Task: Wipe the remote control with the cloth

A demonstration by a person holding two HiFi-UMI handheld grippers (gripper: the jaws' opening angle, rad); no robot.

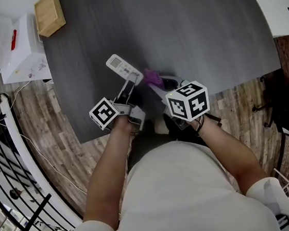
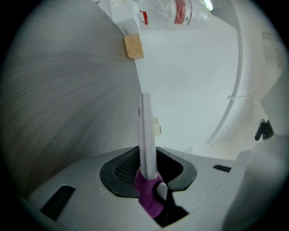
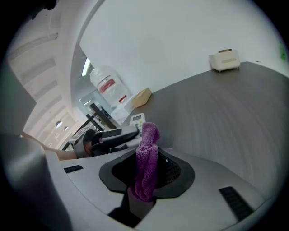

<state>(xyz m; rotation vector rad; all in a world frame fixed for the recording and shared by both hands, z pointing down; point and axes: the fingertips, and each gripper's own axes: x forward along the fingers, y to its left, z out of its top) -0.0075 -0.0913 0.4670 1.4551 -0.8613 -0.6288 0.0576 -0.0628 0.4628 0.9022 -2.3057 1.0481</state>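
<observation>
Dark grey counter (image 1: pixel 186 30) on a wood-plank floor (image 1: pixel 46 113), black railing (image 1: pixel 35 212) off left, plain white walls (image 3: pixel 180 36).

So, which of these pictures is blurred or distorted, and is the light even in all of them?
Head view: evenly lit, the remote control is sharp, with mild bending toward the edges. Left gripper view: strong fisheye with black corners, the table is smeared into streaks and the wall is washed out. Right gripper view: the same round dark border, but the cloth is crisp.
</observation>
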